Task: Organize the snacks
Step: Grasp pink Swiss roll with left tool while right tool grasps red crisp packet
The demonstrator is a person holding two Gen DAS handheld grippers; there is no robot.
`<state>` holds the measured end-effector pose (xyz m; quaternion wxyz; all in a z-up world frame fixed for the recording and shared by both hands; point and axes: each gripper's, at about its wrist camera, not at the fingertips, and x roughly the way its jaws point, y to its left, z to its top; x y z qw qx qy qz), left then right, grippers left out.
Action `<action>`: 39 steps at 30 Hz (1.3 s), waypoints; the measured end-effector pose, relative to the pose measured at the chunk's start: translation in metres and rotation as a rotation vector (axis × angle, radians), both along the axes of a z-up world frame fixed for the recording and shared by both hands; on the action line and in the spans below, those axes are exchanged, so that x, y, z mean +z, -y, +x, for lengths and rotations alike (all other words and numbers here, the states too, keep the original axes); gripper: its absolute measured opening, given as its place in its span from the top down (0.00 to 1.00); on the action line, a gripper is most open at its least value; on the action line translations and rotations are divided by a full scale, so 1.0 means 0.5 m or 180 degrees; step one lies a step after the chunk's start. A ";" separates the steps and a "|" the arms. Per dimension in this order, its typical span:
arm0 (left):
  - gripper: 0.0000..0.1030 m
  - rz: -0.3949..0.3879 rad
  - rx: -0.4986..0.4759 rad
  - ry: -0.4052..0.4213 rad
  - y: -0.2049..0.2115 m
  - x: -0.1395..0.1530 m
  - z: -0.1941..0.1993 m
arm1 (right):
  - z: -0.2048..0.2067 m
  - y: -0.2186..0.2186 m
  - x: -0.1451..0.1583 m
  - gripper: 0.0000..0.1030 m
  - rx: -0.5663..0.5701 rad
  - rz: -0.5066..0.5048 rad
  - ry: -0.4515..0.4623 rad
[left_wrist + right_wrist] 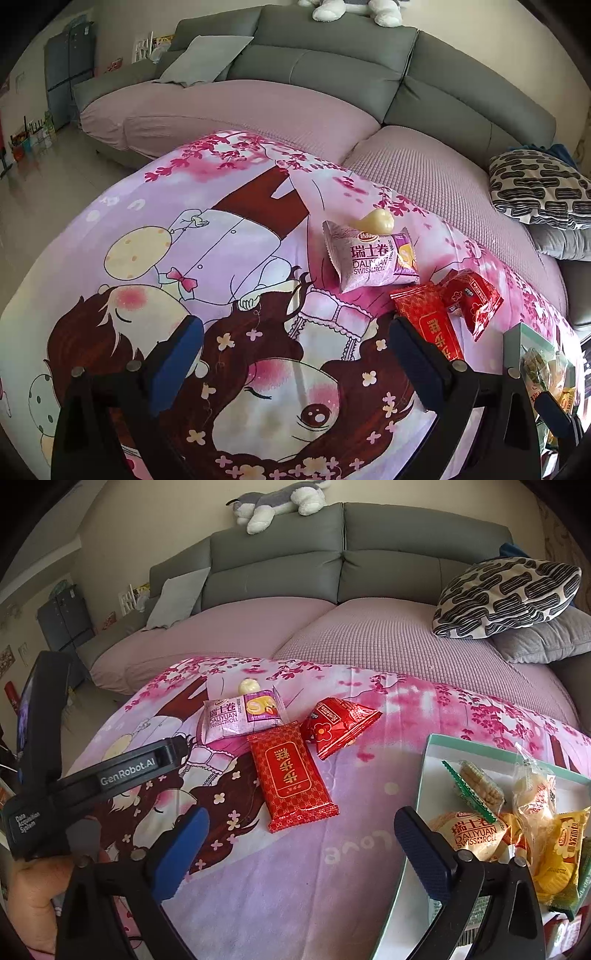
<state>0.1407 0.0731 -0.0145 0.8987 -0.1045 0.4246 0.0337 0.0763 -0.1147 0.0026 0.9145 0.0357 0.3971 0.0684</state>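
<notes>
Hovering empty with fingers spread, the right hand-held gripper (301, 840) faces a flat red snack packet (291, 781) at frame centre, apparently bound for the box (430, 760) at lower right; the left hand-held gripper (295, 354) is likewise released.

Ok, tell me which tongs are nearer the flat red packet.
Left. The left tongs have their right finger almost touching the flat red packet, which lies just ahead. The right tongs hover open a little short of its near end.
</notes>
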 end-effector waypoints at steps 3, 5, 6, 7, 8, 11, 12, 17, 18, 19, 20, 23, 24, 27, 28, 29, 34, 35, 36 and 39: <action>0.02 -0.0053 -0.0029 0.0021 -0.005 0.003 0.000 | 0.005 -0.008 -0.007 0.04 -0.0003 -0.0031 -0.0014; 0.02 -0.0100 -0.0045 0.0036 -0.011 0.006 -0.001 | 0.008 -0.003 -0.011 0.04 -0.0027 -0.0003 -0.0029; 0.02 -0.0117 -0.0044 0.0039 -0.014 0.007 -0.001 | 0.010 0.002 -0.013 0.05 -0.0059 0.0020 -0.0044; 0.02 -0.0130 -0.0041 0.0038 -0.017 0.008 0.000 | 0.012 0.008 -0.014 0.05 -0.0098 0.0048 -0.0057; 0.02 -0.0147 -0.0045 0.0036 -0.020 0.009 0.003 | 0.015 0.014 -0.015 0.06 -0.0140 0.0075 -0.0071; 0.02 -0.0210 -0.0018 0.0061 -0.032 0.017 0.018 | 0.028 0.026 -0.018 0.08 -0.0224 0.0113 -0.0099; 0.02 -0.0237 -0.0020 0.0087 -0.035 0.020 0.025 | 0.033 0.028 -0.019 0.09 -0.0243 0.0101 -0.0107; 0.02 -0.0368 -0.0163 0.0062 -0.030 0.019 0.058 | 0.067 0.031 -0.014 0.14 -0.0290 -0.0005 -0.0133; 0.02 -0.0393 -0.0230 0.0046 -0.026 0.019 0.066 | 0.077 0.033 -0.011 0.14 -0.0303 -0.0011 -0.0130; 0.02 -0.0411 -0.0303 0.0038 -0.023 0.019 0.074 | 0.086 0.034 -0.007 0.14 -0.0316 -0.0020 -0.0119; 0.02 -0.0413 -0.0374 0.0029 -0.019 0.019 0.082 | 0.096 0.035 -0.002 0.14 -0.0321 -0.0037 -0.0101; 0.02 -0.0438 -0.0551 -0.0029 -0.012 0.018 0.115 | 0.132 0.033 0.006 0.14 -0.0357 -0.0128 -0.0128; 0.02 -0.0456 -0.0612 -0.0049 -0.009 0.015 0.126 | 0.144 0.034 0.008 0.14 -0.0371 -0.0151 -0.0157; 0.02 -0.0596 -0.0739 -0.0148 -0.004 0.002 0.161 | 0.177 0.041 0.007 0.14 -0.0393 -0.0037 -0.0250; 0.02 -0.0640 -0.0780 -0.0177 -0.001 -0.004 0.171 | 0.188 0.043 0.005 0.14 -0.0393 0.0030 -0.0285; 0.02 -0.0669 -0.0824 -0.0213 0.004 -0.008 0.182 | 0.199 0.047 0.004 0.15 -0.0399 0.0092 -0.0307; 0.02 -0.0777 -0.0868 -0.0457 0.019 -0.043 0.232 | 0.247 0.058 -0.010 0.16 -0.0459 0.0308 -0.0433; 0.02 -0.0807 -0.0865 -0.0497 0.021 -0.050 0.239 | 0.256 0.060 -0.016 0.17 -0.0472 0.0357 -0.0475; 0.02 -0.0847 -0.0870 -0.0527 0.023 -0.056 0.245 | 0.265 0.062 -0.021 0.17 -0.0481 0.0391 -0.0503; 0.02 -0.0907 -0.0902 -0.0583 0.036 -0.070 0.253 | 0.287 0.067 -0.041 0.18 -0.0532 0.0431 -0.0573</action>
